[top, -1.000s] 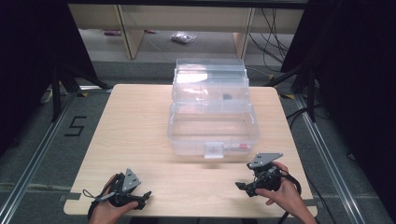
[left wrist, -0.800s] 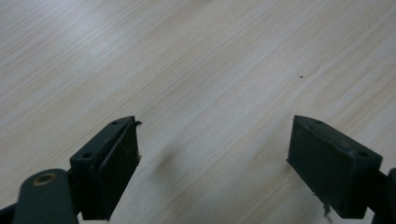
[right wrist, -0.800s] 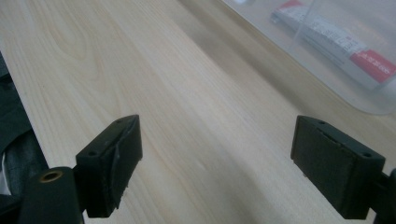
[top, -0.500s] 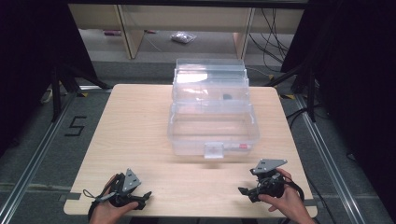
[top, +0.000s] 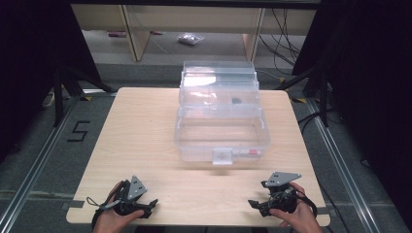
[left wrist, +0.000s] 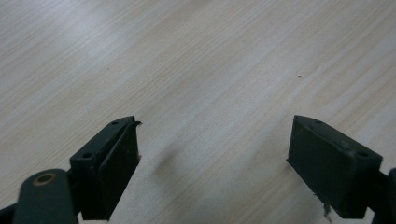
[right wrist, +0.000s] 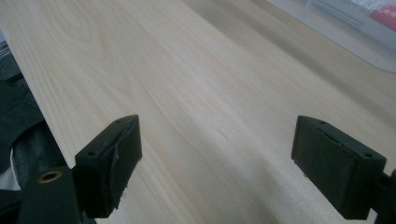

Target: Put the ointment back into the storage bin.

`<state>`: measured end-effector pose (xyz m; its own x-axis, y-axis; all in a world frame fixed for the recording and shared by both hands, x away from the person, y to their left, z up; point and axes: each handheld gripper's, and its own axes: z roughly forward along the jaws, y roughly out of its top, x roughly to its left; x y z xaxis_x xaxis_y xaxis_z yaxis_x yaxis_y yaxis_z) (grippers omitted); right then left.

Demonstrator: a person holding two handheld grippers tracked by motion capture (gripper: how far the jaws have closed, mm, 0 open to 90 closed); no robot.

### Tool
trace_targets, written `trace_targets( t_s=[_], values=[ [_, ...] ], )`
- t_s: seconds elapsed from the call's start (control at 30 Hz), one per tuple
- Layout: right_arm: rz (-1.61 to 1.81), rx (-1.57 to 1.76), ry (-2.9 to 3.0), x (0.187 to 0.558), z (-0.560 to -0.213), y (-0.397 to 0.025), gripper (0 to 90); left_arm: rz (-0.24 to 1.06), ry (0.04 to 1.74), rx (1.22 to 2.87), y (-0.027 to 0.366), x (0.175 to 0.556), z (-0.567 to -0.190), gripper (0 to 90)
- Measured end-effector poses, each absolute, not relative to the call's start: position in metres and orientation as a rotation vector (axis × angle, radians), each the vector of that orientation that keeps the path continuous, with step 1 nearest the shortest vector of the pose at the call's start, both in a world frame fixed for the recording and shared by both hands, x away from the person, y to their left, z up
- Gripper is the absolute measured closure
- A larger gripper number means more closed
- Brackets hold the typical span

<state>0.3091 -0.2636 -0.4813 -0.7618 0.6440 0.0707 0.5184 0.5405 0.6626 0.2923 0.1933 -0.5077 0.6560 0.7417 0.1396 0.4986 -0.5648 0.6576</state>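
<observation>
I have both grippers parked low along the bottom of the high view, the left gripper (top: 145, 208) at lower left and the right gripper (top: 257, 206) at lower right, each resting at the near edge of the table (top: 145, 126), which I read as a ready stance: out of the way, with a clear run to the work. In the left gripper view the left gripper (left wrist: 212, 154) has its jaws spread wide with nothing but bare wood between them, and in the right gripper view the right gripper (right wrist: 217, 158) stands just as wide and just as empty. The clear plastic box (top: 221, 119) sits in the centre of the frame, well apart from both, its tiers stepped back toward the top and its front latch (top: 222, 156) facing me; a corner of it peeks into the upper right of the right gripper view. Against the frame a second ago, my right hand (top: 294, 216) has dropped back toward the bottom edge, while the left has stayed put and the box has not moved.
</observation>
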Motion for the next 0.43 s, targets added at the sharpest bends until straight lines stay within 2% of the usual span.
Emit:
trace_targets(
  t_s=[0.43],
  values=[
    [1.008, 1.040, 2.578, 0.3116, -0.4880, -0.2663, 16.8, 0.564, 0.961, 2.297, 0.1928, 0.2931, -0.5084, 15.9]
  ],
)
